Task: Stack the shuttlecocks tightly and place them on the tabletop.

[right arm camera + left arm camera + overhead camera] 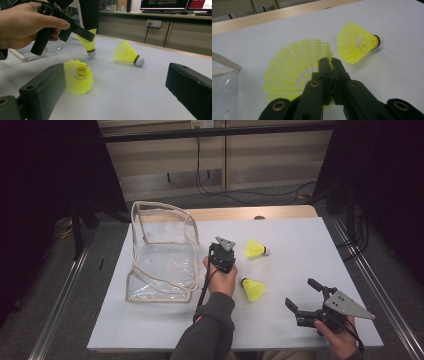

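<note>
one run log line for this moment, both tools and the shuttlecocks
left tool: shut on held shuttlecock skirt | right tool: open, empty | two loose shuttlecocks on table | clear bag: upright

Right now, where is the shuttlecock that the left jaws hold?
The held shuttlecock hangs mid-table by its skirt rim from the left gripper, right of the clear bag.

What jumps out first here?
Three yellow shuttlecocks on the white table: one pinched by its skirt in the left hand-held gripper, beside the clear bag. Two more lie loose, one mid-table, one nearer the open right hand-held gripper.
</note>
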The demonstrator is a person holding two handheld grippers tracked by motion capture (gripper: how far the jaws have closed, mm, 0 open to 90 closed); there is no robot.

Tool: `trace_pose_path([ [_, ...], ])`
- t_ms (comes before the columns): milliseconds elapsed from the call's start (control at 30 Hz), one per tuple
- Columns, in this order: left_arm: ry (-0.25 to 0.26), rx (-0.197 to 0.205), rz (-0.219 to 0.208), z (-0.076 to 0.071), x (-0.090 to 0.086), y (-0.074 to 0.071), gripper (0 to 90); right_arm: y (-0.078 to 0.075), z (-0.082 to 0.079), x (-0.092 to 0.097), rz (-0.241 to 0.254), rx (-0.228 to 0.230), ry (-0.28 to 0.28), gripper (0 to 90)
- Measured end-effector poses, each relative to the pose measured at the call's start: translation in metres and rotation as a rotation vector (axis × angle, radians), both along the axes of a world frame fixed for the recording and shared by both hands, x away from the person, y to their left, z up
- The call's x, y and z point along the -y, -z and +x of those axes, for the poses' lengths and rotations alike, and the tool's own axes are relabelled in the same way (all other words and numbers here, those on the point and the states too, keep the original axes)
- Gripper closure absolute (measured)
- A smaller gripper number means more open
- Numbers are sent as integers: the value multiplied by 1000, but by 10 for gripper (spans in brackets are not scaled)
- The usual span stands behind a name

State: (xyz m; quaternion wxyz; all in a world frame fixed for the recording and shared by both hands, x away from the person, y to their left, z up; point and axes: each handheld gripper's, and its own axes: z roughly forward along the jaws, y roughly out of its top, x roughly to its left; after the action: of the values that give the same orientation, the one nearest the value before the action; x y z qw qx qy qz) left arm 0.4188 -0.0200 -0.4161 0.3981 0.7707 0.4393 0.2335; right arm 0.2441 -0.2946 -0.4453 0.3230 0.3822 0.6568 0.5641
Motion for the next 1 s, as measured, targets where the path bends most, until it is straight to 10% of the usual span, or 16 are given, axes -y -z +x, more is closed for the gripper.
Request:
trace_pose_path([
  [1000,-58,-1,99,8,-11,2,880,1,1,0,-6,-6,-6,23],
])
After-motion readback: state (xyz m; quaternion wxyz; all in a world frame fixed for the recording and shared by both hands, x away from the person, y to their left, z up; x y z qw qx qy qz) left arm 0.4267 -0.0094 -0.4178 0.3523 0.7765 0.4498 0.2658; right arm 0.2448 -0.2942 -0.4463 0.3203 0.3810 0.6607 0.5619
